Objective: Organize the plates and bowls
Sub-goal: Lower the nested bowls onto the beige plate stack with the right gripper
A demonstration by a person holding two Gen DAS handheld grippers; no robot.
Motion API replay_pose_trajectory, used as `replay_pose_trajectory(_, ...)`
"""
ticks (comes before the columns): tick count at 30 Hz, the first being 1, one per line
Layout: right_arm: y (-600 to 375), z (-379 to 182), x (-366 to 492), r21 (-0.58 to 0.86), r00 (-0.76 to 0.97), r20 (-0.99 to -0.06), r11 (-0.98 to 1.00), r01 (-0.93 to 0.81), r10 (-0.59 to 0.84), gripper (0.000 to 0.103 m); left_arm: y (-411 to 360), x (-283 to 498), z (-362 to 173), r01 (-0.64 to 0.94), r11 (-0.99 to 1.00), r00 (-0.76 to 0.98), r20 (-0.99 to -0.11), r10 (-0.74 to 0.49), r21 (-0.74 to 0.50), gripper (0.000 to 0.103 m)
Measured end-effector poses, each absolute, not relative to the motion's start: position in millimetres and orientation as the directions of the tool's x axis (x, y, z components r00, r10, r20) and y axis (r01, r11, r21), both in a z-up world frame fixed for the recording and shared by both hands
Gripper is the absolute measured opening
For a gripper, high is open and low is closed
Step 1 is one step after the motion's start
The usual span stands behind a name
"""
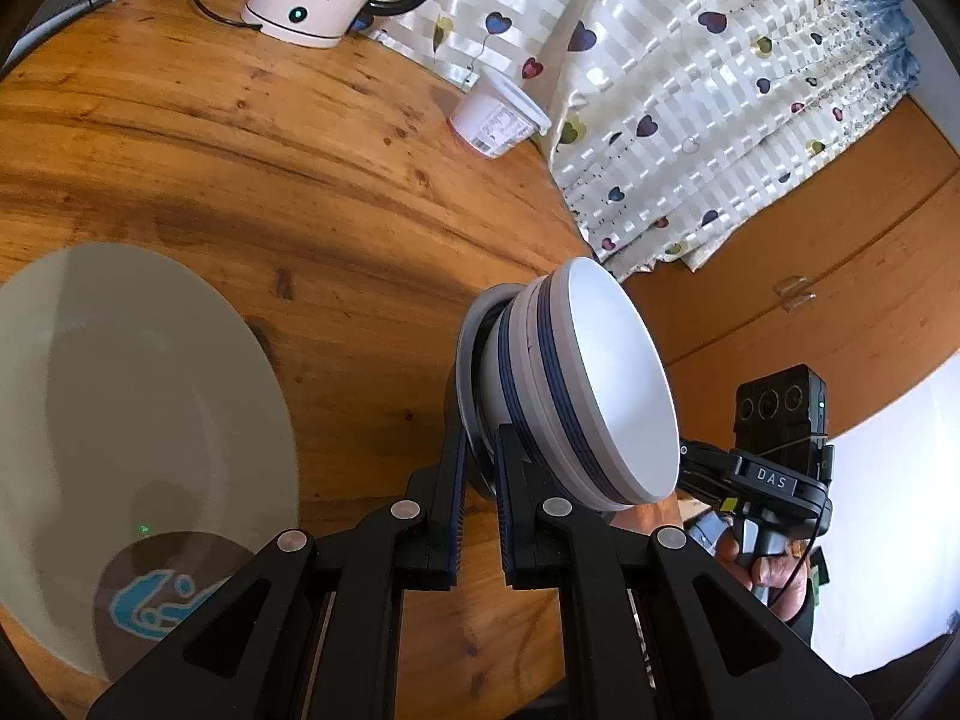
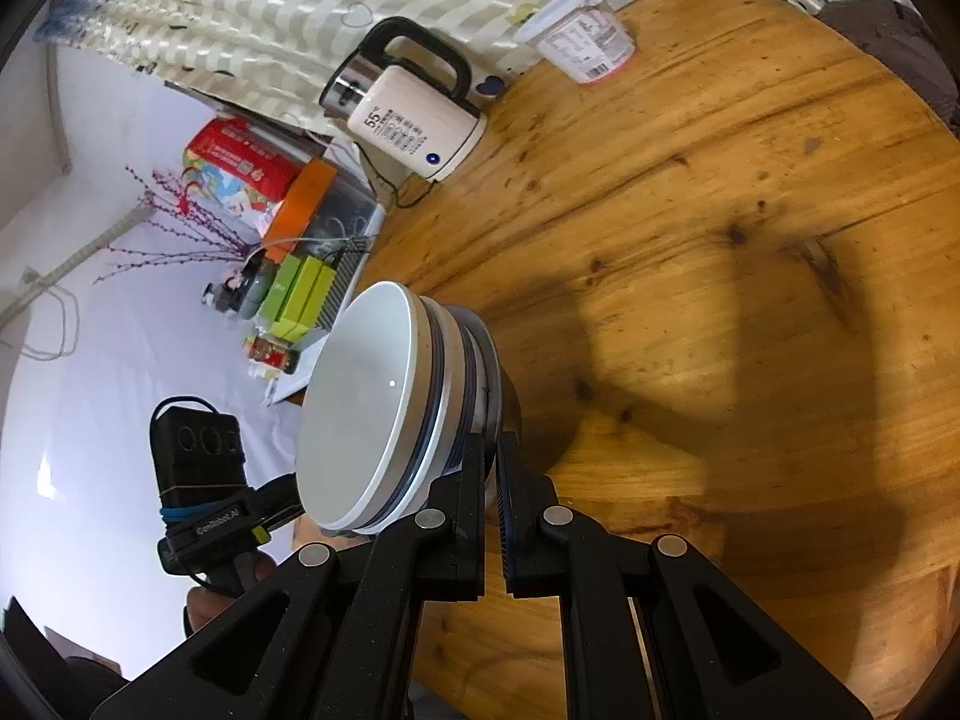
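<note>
Two grippers meet on one stack of bowls (image 1: 576, 396), and we take each view in turn. In the left wrist view, our left gripper (image 1: 480, 462) has its jaws nearly closed and pinching a metal rim at the bottom of the nested white, blue-banded bowls, while the right gripper (image 1: 774, 480) reaches in from the far side; a large grey plate (image 1: 120, 420) lies on the wooden tabletop (image 1: 300, 150) just beside it. In the right wrist view, our right gripper (image 2: 491, 474) is narrowed on the same low rim from the opposite side, the stack (image 2: 396, 414) sitting at the tabletop's (image 2: 720, 240) edge, with a kettle (image 2: 408, 114) and a tub (image 2: 582, 42) well apart. We judge the risk to be uneven lifting: should one side rise faster, the nested bowls may tilt, slide and fall off the nearby edge.
</note>
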State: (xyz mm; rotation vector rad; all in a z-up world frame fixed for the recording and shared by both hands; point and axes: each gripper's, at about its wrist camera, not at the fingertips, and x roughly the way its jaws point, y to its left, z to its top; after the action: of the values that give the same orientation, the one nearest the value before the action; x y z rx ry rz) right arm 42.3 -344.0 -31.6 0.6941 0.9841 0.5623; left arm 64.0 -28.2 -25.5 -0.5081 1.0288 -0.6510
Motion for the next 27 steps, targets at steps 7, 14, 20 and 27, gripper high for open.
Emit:
replay_pose_trajectory(7,-329,-24,50,0.741,0.434,-0.547,0.655,-0.147,0.716,0.006,-15,62,-17,0.241,0.714,0.387,-0.609,-0.692,-0.658,0.008)
replay_pose_trajectory(14,-313,-18,58,0.738,0.417,-0.544,0.651,-0.174,0.728,0.006,1,59,-10,0.228,0.725,0.416,-0.609,-0.676,-0.650,0.008)
replay_pose_trajectory(20,-298,-15,63,0.735,0.397,-0.546,0.649,-0.197,0.738,0.006,16,55,-7,0.206,0.735,0.440,-0.609,-0.660,-0.646,0.008)
replay_pose_trajectory(27,-278,-13,70,0.730,0.369,-0.550,0.646,-0.223,0.749,0.006,34,49,-5,0.179,0.746,0.470,-0.610,-0.638,-0.642,0.008)
